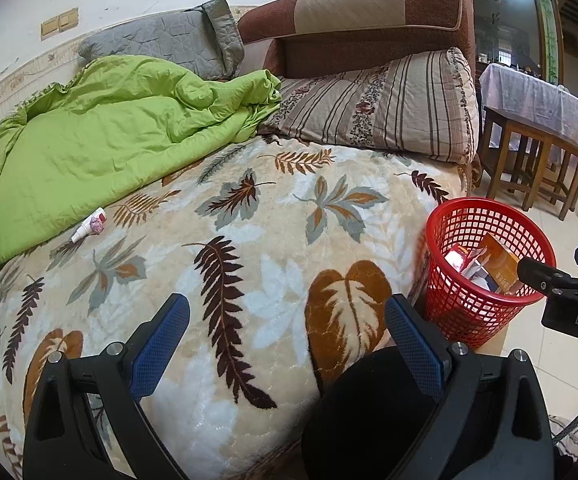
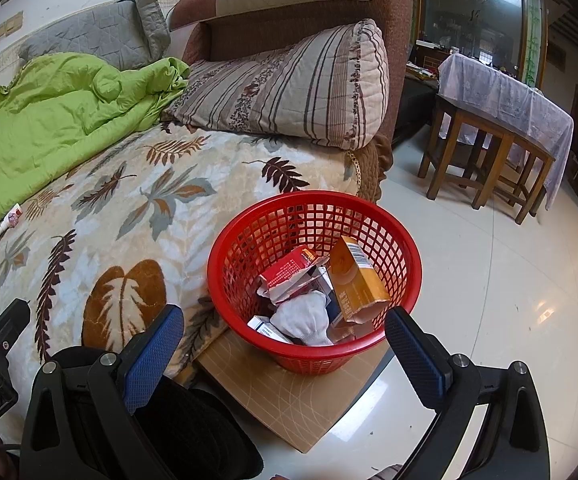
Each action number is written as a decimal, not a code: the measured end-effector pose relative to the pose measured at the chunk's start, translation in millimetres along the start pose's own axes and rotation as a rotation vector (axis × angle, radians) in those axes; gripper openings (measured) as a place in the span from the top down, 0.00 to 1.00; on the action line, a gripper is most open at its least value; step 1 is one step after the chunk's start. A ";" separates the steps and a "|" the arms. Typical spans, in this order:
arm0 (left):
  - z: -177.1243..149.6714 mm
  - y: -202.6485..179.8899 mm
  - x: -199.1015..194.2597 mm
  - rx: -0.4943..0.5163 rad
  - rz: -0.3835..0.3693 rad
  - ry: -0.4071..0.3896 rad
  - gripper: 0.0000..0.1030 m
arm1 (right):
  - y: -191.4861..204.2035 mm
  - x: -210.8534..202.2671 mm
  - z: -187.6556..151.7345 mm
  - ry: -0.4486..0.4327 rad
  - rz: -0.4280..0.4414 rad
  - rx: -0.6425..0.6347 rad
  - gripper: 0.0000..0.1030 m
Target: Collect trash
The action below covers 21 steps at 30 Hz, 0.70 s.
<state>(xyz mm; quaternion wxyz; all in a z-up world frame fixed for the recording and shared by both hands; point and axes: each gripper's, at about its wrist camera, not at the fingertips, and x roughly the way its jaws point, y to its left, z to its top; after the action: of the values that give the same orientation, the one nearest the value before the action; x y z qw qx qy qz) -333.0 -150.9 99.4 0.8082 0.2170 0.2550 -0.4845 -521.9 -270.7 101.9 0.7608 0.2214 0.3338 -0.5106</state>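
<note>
A small white tube with a pink crumpled scrap (image 1: 89,225) lies on the leaf-patterned blanket (image 1: 249,216), at the edge of the green quilt (image 1: 101,136); it also shows far left as the tube (image 2: 10,218). A red mesh basket (image 2: 401,256) stands on a tan board beside the bed and holds an orange box (image 2: 359,280), a red carton, a white sock and other packets. My left gripper (image 1: 287,322) hovers open over the blanket, nothing between its blue pads. My right gripper (image 2: 283,332) is open just above the basket's near rim, empty.
A striped pillow (image 1: 389,108) leans on the brown headboard (image 1: 369,12), with a grey pillow (image 1: 169,40) behind the quilt. Wooden stools and a table under a pale cloth (image 2: 505,96) stand on the glossy tiled floor (image 2: 489,288) to the right. The basket (image 1: 485,264) sits right of my left gripper.
</note>
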 end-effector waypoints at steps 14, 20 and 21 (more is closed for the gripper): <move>0.1 -0.1 0.4 -0.002 0.000 0.001 0.05 | -0.2 -0.3 0.1 0.003 -0.001 0.001 0.01; 0.1 0.1 0.4 -0.001 -0.001 0.000 0.05 | -0.3 1.0 -1.2 0.004 0.001 0.000 0.01; 0.0 0.1 0.5 -0.001 -0.001 0.001 0.05 | -0.4 2.2 -1.7 0.005 0.001 0.000 0.01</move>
<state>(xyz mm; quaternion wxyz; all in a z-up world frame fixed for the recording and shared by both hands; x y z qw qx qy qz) -332.7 -151.2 99.1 0.8079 0.2165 0.2557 -0.4848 -522.2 -271.1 99.1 0.7604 0.2228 0.3355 -0.5095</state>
